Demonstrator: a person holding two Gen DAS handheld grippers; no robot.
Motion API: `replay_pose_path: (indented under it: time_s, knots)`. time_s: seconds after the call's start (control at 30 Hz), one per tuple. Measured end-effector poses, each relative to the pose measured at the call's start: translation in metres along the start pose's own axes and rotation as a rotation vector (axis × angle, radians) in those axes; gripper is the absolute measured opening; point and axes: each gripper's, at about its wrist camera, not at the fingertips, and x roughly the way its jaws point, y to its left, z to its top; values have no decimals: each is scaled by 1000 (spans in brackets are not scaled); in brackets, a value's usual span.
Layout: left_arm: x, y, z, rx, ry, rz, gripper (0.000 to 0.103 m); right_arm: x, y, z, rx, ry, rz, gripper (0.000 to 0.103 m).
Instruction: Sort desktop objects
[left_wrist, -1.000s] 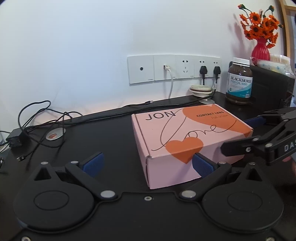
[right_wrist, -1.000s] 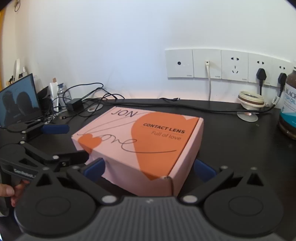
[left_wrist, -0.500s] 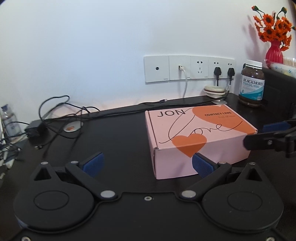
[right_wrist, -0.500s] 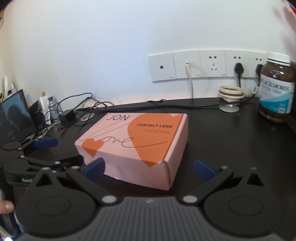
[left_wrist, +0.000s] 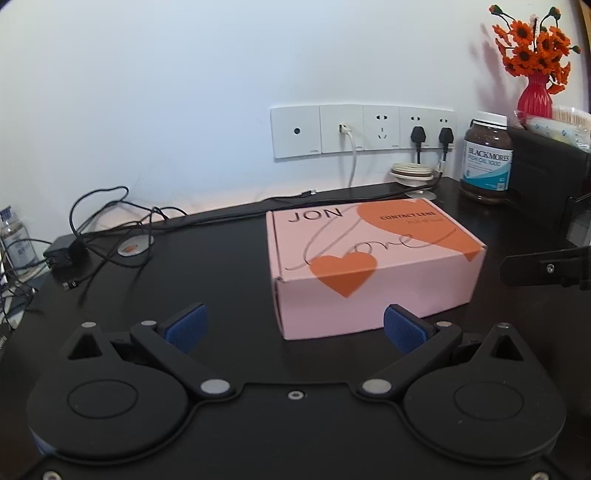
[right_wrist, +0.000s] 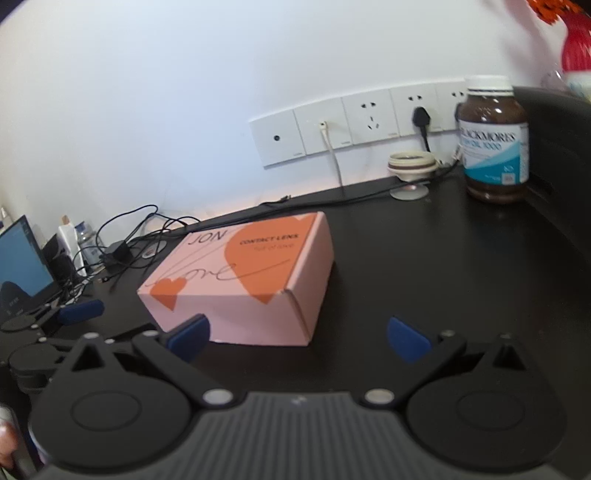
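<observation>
Left wrist: pink box (left_wrist: 373, 266) mid-desk (left_wrist: 207, 266), bare desk around; jaws spread.

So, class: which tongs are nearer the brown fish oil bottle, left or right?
Right. The right tongs face the fish oil bottle across bare desk, beside the pink box. The left tongs sit behind that box, farther away.

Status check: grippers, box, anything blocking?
Left gripper open, empty. Right gripper open, empty. Pink box closed, flat on the desk, ungripped. Brown bottle upright at back right, apart from the box.
</observation>
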Motion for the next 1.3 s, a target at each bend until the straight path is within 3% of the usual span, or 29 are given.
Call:
replay_pose_path:
  time_s: [0.17,0.37,0.57,0.67,0.73,0.9,1.07,1.3]
  knots:
    - [-5,2,-4,-57,8,-51,103,-7,-3,-7,36,-1,7,102]
    - [-7,8,-5,-110,41,-55,103,-14,-1,-11,40,-3,5,102]
    - [-8,9,-9,-119,95,-12,103,-21,6,-13,24,-9,9,102]
    - [-14,16,-14,-190,65,-42,103,-24,8,-14,26,-8,16,102]
    - [-18,18,-16,-215,42,-3,103,-26,10,-15,27,-5,15,102]
    - [-29,17,-15,-168,22,62,103,-29,13,-20,34,2,6,102]
    - [-35,23,-16,-178,68,-10,103,-33,19,-26,46,11,-18,102]
    - [-40,16,-30,-119,117,-1,103,-39,26,-43,47,5,-64,102]
